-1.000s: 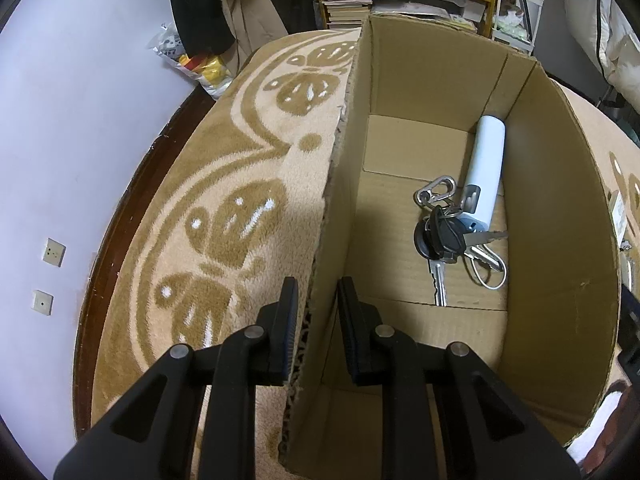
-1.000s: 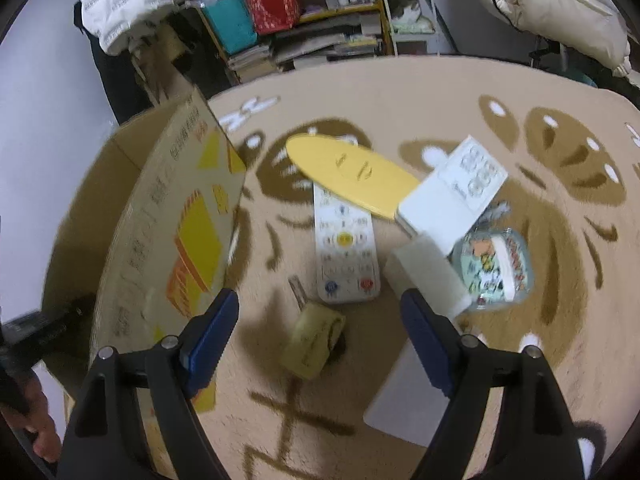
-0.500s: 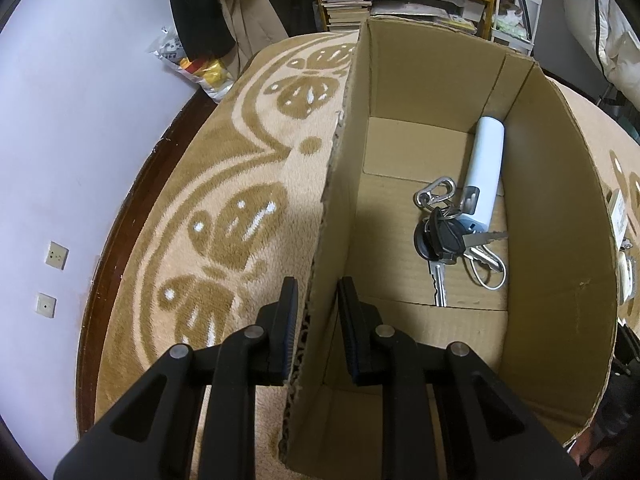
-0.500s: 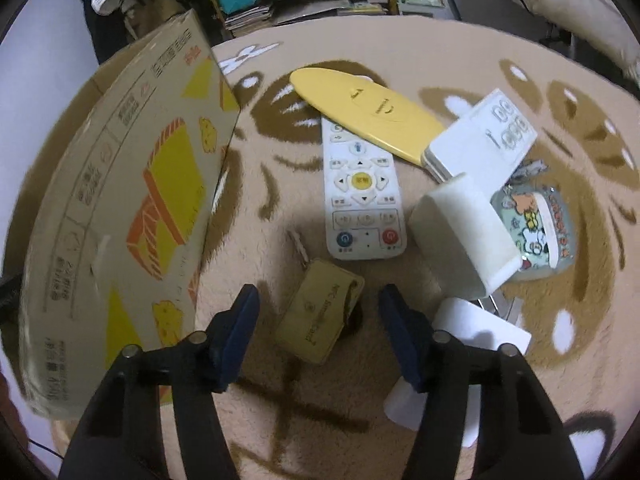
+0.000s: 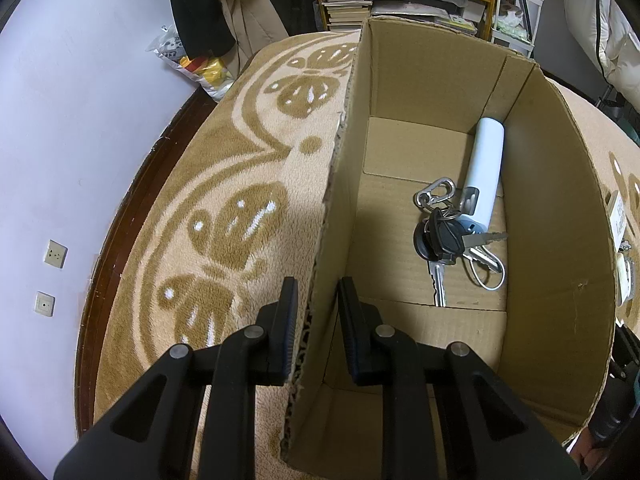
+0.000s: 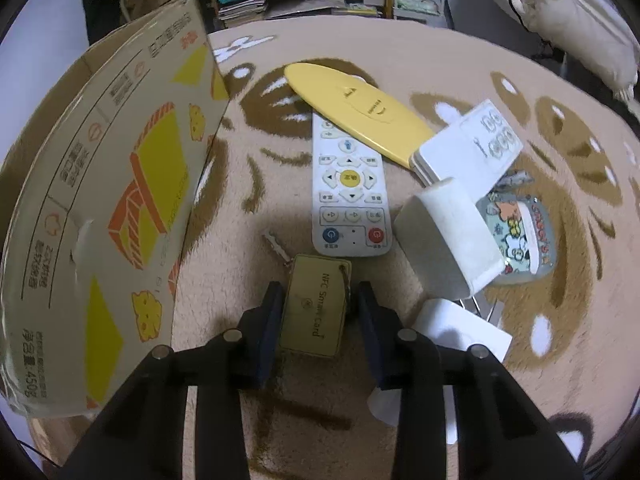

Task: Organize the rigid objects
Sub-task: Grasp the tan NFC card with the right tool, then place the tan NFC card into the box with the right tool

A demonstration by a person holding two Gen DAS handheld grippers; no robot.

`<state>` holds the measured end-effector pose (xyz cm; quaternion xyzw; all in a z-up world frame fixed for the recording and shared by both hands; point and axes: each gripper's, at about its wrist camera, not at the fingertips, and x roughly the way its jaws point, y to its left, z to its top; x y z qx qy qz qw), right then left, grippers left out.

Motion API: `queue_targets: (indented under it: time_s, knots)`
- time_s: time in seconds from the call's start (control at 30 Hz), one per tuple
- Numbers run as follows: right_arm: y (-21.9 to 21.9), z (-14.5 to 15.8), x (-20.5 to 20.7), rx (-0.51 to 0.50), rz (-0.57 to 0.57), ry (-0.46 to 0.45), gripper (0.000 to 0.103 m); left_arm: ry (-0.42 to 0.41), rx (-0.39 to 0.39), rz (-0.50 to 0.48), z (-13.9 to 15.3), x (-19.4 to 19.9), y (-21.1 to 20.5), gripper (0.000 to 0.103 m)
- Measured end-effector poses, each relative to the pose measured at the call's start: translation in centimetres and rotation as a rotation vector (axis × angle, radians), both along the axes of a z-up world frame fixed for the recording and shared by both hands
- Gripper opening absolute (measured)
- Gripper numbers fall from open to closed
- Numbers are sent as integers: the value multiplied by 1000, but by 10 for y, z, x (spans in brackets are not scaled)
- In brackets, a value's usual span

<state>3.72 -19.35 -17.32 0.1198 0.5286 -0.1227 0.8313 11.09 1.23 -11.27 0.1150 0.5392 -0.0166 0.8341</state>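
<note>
My left gripper (image 5: pixel 318 300) is shut on the left wall of the open cardboard box (image 5: pixel 344 160), one finger outside and one inside. A bunch of keys (image 5: pixel 444 236) and a white tube-shaped device (image 5: pixel 484 168) lie on the box floor. My right gripper (image 6: pixel 316 308) straddles a gold NFC smart card (image 6: pixel 314 312) lying on the carpet; its jaws stand close on either side, a small gap showing at each edge. The box's printed outer wall (image 6: pixel 120 200) stands to the left.
On the carpet past the card lie a white remote (image 6: pixel 350 196), a yellow oval case (image 6: pixel 356 106), a white flat box (image 6: pixel 468 148), a white block (image 6: pixel 448 232), a cartoon-print tin (image 6: pixel 520 236) and a white card (image 6: pixel 452 328). Shelves and clothes stand behind.
My right gripper has moved down and forward over the gold card, and its jaws have narrowed around it. The left gripper stays clamped on the box wall.
</note>
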Motion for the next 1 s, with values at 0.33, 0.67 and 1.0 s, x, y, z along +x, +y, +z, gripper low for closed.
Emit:
queue_targets:
  time_s: [0.33, 0.67, 1.0]
  knots:
    - [14, 33, 4, 39, 50, -135, 38, -1, -6, 4, 2, 0, 2, 20]
    - [2, 77, 7, 39, 23, -297, 38, -3, -1, 0, 2, 1, 1, 20]
    - [21, 131, -1, 24, 119, -480, 38, -1, 3, 3, 0, 0, -1, 20]
